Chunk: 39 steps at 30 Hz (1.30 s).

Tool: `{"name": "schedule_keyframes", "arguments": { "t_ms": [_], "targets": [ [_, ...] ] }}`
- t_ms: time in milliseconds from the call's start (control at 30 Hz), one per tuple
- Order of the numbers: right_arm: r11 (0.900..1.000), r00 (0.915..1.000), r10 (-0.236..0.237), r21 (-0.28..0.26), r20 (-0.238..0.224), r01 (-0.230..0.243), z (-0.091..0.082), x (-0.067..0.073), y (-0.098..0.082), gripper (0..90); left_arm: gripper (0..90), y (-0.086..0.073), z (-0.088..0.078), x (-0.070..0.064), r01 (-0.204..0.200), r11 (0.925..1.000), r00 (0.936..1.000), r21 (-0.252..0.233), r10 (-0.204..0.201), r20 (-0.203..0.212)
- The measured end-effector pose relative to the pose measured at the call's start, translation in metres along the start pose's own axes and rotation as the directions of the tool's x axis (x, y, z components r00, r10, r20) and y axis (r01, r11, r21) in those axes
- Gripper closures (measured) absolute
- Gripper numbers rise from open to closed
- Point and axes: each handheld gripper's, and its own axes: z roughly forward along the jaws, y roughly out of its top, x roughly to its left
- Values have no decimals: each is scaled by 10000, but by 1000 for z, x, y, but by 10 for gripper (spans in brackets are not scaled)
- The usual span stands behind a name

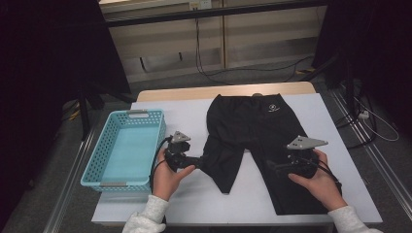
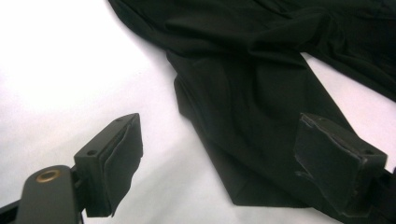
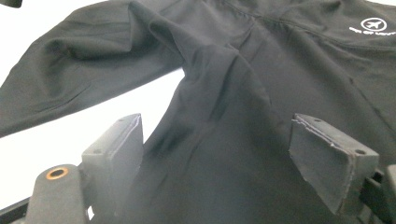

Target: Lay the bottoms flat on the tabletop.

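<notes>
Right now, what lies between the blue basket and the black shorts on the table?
In the high view, the left tongs and the hand holding them lie between the blue basket and the black shorts, over white table.

Both hands low over the table, each holding a gripper.
Left gripper [image 1: 198, 162] points right, jaws spread apart; right gripper [image 1: 270, 166] points left, jaws likewise wide, nothing pinched.

trousers [image 1: 257, 141] waistband logo too small to read
</notes>
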Motion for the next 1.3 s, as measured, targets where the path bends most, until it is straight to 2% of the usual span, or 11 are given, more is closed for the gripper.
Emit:
{"name": "schedule_keyframes", "arguments": {
  "t_ms": [167, 333, 400, 500, 567, 733, 933, 1000, 1167, 1300],
  "targets": [
    [9999, 9997, -142, 19, -212, 142, 6, 5, 4, 177, 151, -3, -3, 2, 80, 10000, 9999, 57, -79, -63],
    [9998, 9993, -193, -8, -325, 193, 13, 11, 9, 165, 148, -6, -1, 0, -54, 9996, 9999, 286, 57, -104],
    [9998, 9989, -196, -5, -419, 196, 17, 14, 12, 165, 145, -7, 0, -2, -460, 9980, 9976, 422, 482, -506],
    [9990, 9977, -434, 66, -521, 438, 22, 20, 15, 176, 145, -7, 0, -2, -234, 9993, 9993, 301, 243, -292],
    [9980, 9968, -609, 113, -521, 615, 25, 22, 17, 180, 145, -7, 1, -3, -334, 9989, 9989, 315, 344, -316],
    [9961, 9943, -852, 192, -643, 866, 30, 29, 19, 183, 145, -6, -1, -3, -296, 9992, 9990, 257, 304, -334],
    [9949, 9924, -970, 191, -758, 987, 35, 37, 22, 186, 145, -6, -1, -3, -328, 9991, 9987, 262, 338, -389],
    [9938, 9909, -1067, 226, -821, 1089, 38, 40, 23, 209, 145, -6, -2, -3, -251, 9994, 9988, 217, 260, -404],
    [9886, 9840, -1434, 308, -1055, 1473, 44, 52, 25, 249, 146, -6, 0, -3, -305, 9991, 9990, 290, 314, -311],
    [9861, 9802, -1608, 244, -1152, 1646, 50, 59, 28, 291, 146, -6, -1, -4, -405, 9988, 9983, 276, 415, -398]
  ]
}}
